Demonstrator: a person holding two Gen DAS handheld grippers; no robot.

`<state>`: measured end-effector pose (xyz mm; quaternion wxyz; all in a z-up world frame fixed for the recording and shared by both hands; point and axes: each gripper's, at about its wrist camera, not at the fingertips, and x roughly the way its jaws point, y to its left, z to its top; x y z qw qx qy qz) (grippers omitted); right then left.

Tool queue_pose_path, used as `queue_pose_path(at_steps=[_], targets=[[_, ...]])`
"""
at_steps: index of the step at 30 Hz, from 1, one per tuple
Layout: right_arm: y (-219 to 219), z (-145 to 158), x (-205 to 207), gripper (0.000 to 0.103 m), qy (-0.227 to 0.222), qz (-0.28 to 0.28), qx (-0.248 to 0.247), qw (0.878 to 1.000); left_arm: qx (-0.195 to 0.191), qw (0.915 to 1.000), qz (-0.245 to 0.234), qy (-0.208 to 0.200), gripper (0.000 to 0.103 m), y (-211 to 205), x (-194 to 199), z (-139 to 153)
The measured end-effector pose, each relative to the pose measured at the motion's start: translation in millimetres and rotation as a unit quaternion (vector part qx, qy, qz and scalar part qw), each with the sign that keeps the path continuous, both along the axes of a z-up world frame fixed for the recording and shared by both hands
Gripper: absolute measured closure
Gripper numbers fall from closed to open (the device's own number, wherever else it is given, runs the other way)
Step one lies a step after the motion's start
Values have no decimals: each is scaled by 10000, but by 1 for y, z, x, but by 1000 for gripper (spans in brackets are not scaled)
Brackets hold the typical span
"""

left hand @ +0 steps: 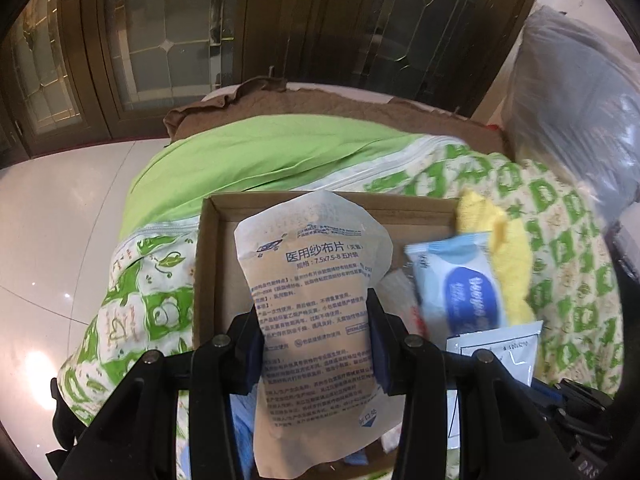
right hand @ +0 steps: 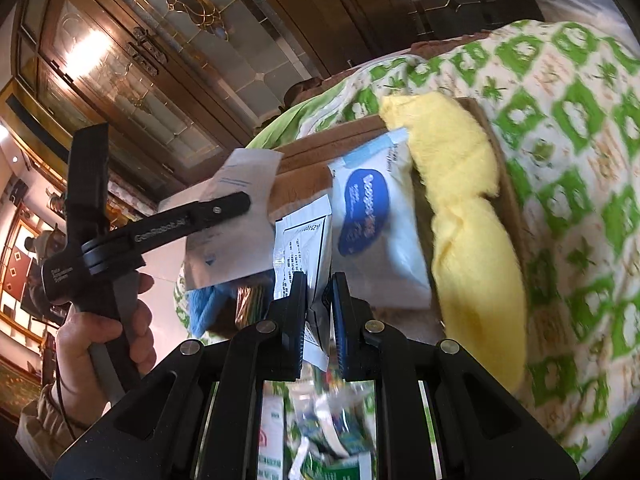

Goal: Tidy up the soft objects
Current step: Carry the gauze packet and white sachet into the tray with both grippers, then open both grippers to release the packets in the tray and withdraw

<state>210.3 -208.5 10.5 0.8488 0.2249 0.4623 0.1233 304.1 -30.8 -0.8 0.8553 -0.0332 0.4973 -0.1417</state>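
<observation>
Pinching a gauze packet (left hand: 316, 320) between its fingers, the left gripper (left hand: 316, 344) holds it above the cardboard box (left hand: 208, 264). The right gripper (right hand: 319, 320) clamps a white sachet (right hand: 304, 256) beside the wipes pack (right hand: 376, 224) and yellow cloth (right hand: 468, 208) on the quilt (right hand: 580, 160).

A bedroom in a home.
A bed under a green-and-white printed quilt (left hand: 560, 216), a dark wooden wardrobe (left hand: 168, 32) with leaded glass doors along the wall, glossy white floor tiles (left hand: 52, 208), and a bagged grey pillow (left hand: 572, 92) show it.
</observation>
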Motion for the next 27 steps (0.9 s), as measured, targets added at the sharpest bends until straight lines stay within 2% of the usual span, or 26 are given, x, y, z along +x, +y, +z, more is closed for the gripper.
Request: queue_pose_path(at_steps=[2,7,12,18,19,20,22,27], targets=[[6,-4,7,91,33,44,-59,10000,13,9999,76,96,60,4,8,-9],[15,-17,23,91,105,123,-199,9997,102,9998,136,51,58,6,17,-16],[17,-28,32,91,120,156,-176,9997,81,9997,215,-32,49,5,22,-18],[18,-26,31,88,-35,134,-206,9997,26,9995,280,-157,42,7,17,-15],[18,-25,30,81,-55,142,-197,9997,-7,9994,300,-174,41,8,15,-13],[18,-25,28,67,-77,156,-169,9997,-32,9994,302,-175,40,9,14,-11],[20,-22,26,53,-146,155,-156,9997,-37,9993,332,-188,40,12,12,-7],[21,-9,13,53,-358,92,-302,9989,59,9982,392,-451,40,17,-8,9]])
